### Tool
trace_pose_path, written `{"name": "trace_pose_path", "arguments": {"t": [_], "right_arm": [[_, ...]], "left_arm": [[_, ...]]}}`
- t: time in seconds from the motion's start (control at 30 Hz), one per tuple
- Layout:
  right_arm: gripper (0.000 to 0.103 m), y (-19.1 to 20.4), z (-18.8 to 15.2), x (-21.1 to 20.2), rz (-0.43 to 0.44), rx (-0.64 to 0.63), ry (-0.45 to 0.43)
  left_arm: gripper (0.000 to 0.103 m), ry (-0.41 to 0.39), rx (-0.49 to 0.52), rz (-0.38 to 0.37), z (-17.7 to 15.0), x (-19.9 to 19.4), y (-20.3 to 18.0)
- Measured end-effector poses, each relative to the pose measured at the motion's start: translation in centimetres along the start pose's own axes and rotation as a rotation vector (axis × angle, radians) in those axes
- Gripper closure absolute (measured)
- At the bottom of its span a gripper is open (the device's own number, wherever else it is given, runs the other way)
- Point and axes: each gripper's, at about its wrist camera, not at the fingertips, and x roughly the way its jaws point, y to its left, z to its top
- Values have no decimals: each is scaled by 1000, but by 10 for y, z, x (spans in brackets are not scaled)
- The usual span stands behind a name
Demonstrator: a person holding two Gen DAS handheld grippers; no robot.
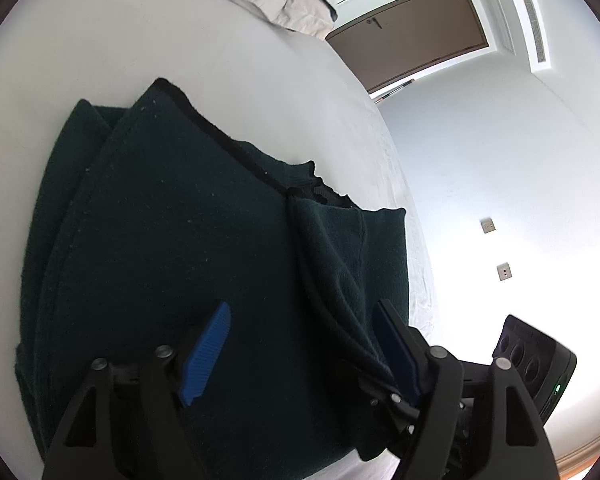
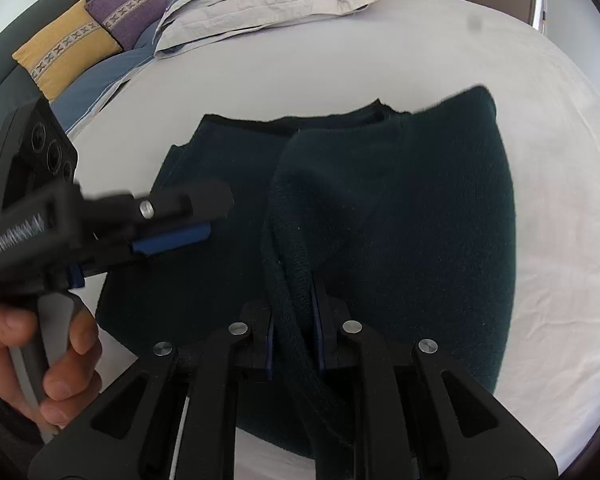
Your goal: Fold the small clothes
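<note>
A dark green knitted garment (image 1: 160, 240) lies partly folded on a white bed sheet (image 1: 260, 80); it also shows in the right wrist view (image 2: 420, 208). My left gripper (image 1: 300, 320) is open just above the garment, its blue pads (image 1: 208, 352) wide apart, with a fold of cloth lying against the right pad. It appears in the right wrist view (image 2: 180, 236) at the left, held by a hand. My right gripper (image 2: 294, 320) is shut on the garment's ribbed edge (image 2: 288, 264), which runs between its jaws.
Folded pale bedding (image 2: 268, 4) lies at the far side of the bed, with a yellow cushion (image 2: 64, 52) and a purple cushion (image 2: 128, 8) beside it. A brown door (image 1: 412, 36) and white wall stand beyond the bed's edge.
</note>
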Motion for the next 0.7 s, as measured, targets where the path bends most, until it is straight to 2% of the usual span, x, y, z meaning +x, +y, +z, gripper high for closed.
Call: {"name": "trace_pose_path", "arguments": {"t": [0.13,0.2,0.23,0.27,0.33,0.43,0.47,0.5,0.6,0.7], "right_arm": [[88,-8,-4,-9,15,5,-16],[85,-11,-10,-11,15,-13,-20],[84,-9,-18,-11,10,-23,-23],[81,-7,-21,-15,10,-33,-25],[76,-5,-34,-28,1,-56,-52],[56,-1,-63,-58,-74,-106,-143],[46,-1,-73,-68,-94,-113,-183],[42,-1,-84,-77,-110,-118,-215],[42,3,-111,-92,-167,-173,-253],[42,11,-123,-89,-212,-219,-255]], "left_arm": [[25,69,1,-2,2,24,-14],[26,92,9,5,5,37,-22],[35,107,13,8,7,42,-25],[52,126,13,14,9,49,-27],[69,154,17,49,11,58,-30],[83,169,48,72,10,63,-31],[85,170,46,70,9,64,-31],[86,169,39,66,9,64,-30],[89,172,28,60,9,64,-29],[89,168,38,61,11,62,-34]]}}
